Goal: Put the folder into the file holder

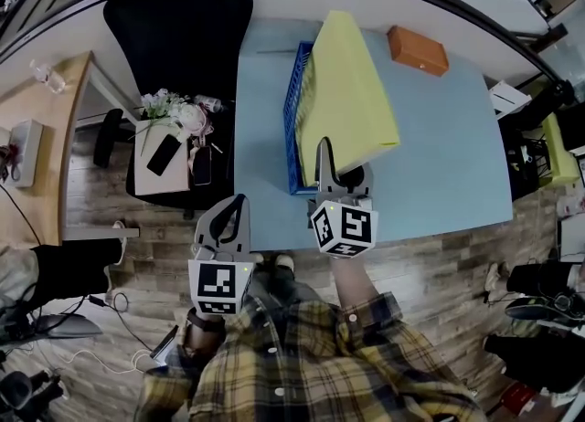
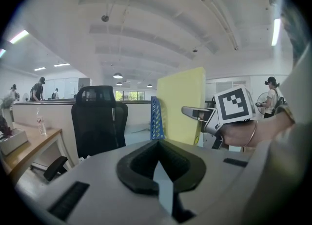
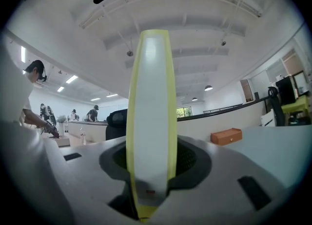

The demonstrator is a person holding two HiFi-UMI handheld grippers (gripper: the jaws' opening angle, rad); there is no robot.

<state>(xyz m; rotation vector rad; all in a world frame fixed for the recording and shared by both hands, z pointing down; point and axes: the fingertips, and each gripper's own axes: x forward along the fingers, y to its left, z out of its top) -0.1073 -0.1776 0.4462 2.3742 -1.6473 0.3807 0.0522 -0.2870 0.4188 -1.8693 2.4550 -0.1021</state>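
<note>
Right gripper (image 1: 344, 172) pinches near end of thick yellow folder (image 1: 347, 91), which stands on edge, long axis running away from jaws; blue perforated plastic file holder (image 1: 294, 119) lies parallel, just below-left. Left gripper (image 1: 226, 219) pressed together, empty, farther off

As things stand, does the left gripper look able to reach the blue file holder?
Probably yes: only bare table lies between the left gripper and the file holder; the right gripper holds the yellow folder at its other side.

My shirt (image 1: 311, 361) is checked — yellow and dark. My left claw (image 1: 238, 206) and right claw (image 1: 343, 170) are grey, with black-and-white square marks.
</note>
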